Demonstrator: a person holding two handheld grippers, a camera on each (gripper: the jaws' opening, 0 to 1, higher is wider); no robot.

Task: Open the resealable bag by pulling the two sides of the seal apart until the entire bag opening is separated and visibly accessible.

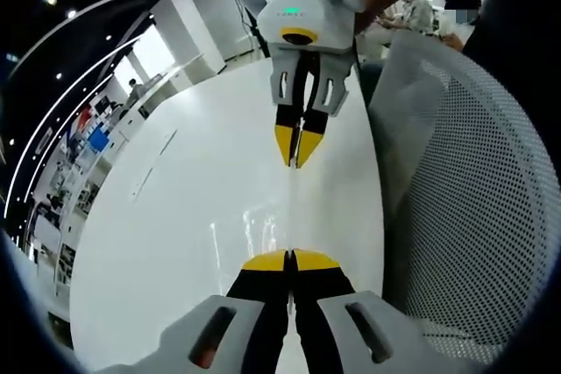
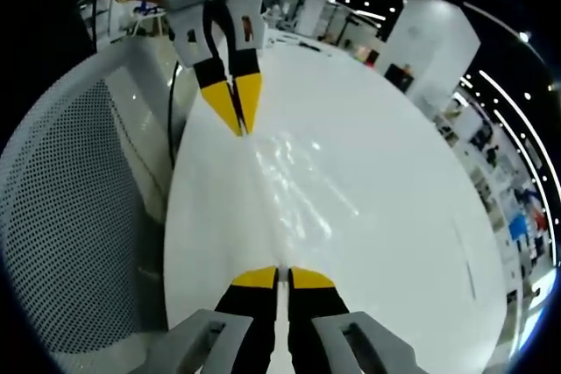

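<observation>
Both tongs, left [image 1: 290,259] and right [image 2: 282,276], face each other, clamped on the clear bag [image 2: 285,190] between them

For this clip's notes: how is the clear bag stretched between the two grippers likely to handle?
Probably floppy: the bag is thin clear film, wrinkled and glinting. Likely very light, since it hangs taut between the left gripper and right gripper above the white table. The glossy film may be slippery, though both pairs of jaws are shut on its edge.
</observation>
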